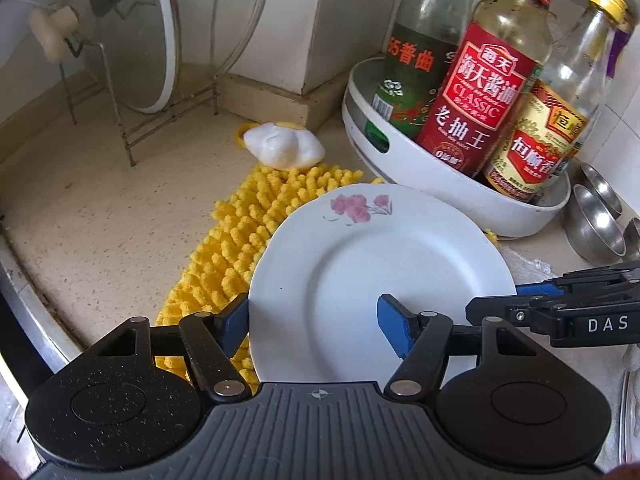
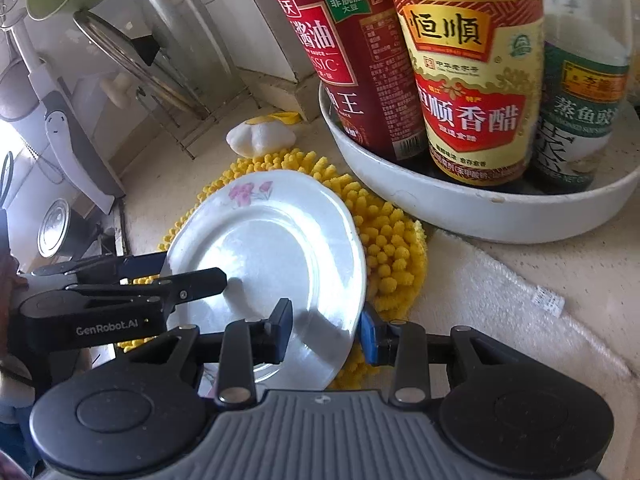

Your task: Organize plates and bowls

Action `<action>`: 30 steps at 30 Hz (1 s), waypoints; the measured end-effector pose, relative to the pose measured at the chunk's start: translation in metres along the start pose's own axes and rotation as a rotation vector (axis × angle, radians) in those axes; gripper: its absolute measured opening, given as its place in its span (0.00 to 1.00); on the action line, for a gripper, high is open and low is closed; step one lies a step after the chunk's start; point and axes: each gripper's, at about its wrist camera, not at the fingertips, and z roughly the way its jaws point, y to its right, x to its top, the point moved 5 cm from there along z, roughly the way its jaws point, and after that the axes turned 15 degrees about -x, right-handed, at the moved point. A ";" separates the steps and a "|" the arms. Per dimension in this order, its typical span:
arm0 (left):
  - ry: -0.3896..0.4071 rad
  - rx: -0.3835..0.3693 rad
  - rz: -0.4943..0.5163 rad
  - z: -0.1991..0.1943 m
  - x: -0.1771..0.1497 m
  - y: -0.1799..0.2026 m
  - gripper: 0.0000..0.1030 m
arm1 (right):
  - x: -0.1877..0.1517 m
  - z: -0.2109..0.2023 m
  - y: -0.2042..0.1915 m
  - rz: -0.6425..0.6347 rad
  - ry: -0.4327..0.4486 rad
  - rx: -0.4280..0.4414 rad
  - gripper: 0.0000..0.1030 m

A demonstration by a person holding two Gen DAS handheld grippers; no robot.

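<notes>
A white plate with a pink flower point(image 1: 384, 248) is held above a yellow chenille cloth point(image 1: 236, 232) on the counter. My left gripper point(image 1: 316, 320) straddles the plate's near left rim, one blue pad under the edge and one on top; the jaws are wide and the grip is unclear. My right gripper point(image 2: 326, 330) spans the plate point(image 2: 272, 248) at its near right rim in the same way. Each gripper shows in the other's view: the right one point(image 1: 500, 304) and the left one point(image 2: 192, 272).
A white round tray point(image 1: 440, 176) with several sauce and vinegar bottles point(image 1: 484, 92) stands right behind the plate. Steel bowls point(image 1: 596, 216) lie at the far right. A lid rack with pot lids point(image 1: 132, 40) stands back left. A white lump point(image 1: 284, 146) lies on the cloth's far end. A white towel point(image 2: 500, 300) lies right.
</notes>
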 end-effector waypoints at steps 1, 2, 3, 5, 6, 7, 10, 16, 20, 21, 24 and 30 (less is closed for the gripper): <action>0.000 -0.001 0.007 0.000 0.000 0.002 0.71 | -0.001 -0.002 0.000 0.003 0.002 -0.003 0.56; 0.000 -0.003 0.013 0.000 0.000 0.003 0.71 | -0.002 -0.003 0.001 0.005 0.003 -0.006 0.56; 0.000 -0.006 0.016 -0.001 -0.001 0.005 0.71 | -0.004 -0.004 0.002 0.012 0.004 -0.010 0.56; -0.001 -0.009 0.026 -0.001 -0.003 0.008 0.71 | -0.007 -0.007 0.003 0.016 0.004 -0.018 0.56; -0.002 -0.009 0.031 -0.001 -0.003 0.010 0.71 | -0.009 -0.009 0.004 0.019 0.003 -0.021 0.56; -0.001 -0.009 0.034 -0.001 -0.004 0.011 0.71 | -0.011 -0.010 0.005 0.021 0.002 -0.022 0.56; 0.001 -0.014 0.047 0.000 -0.004 0.016 0.71 | -0.016 -0.013 0.008 0.033 -0.002 -0.028 0.56; 0.001 -0.013 0.084 0.001 -0.003 0.024 0.71 | -0.024 -0.018 0.015 0.059 -0.001 -0.040 0.56; -0.001 -0.023 0.095 0.003 -0.006 0.029 0.71 | -0.029 -0.022 0.020 0.080 0.000 -0.048 0.56; 0.000 -0.027 0.098 0.002 -0.007 0.030 0.71 | -0.030 -0.023 0.021 0.086 0.001 -0.051 0.56; 0.004 -0.034 0.113 0.002 -0.007 0.034 0.71 | -0.033 -0.027 0.024 0.100 0.005 -0.059 0.56; 0.013 -0.049 0.139 -0.002 -0.007 0.042 0.71 | -0.038 -0.034 0.030 0.136 0.008 -0.063 0.56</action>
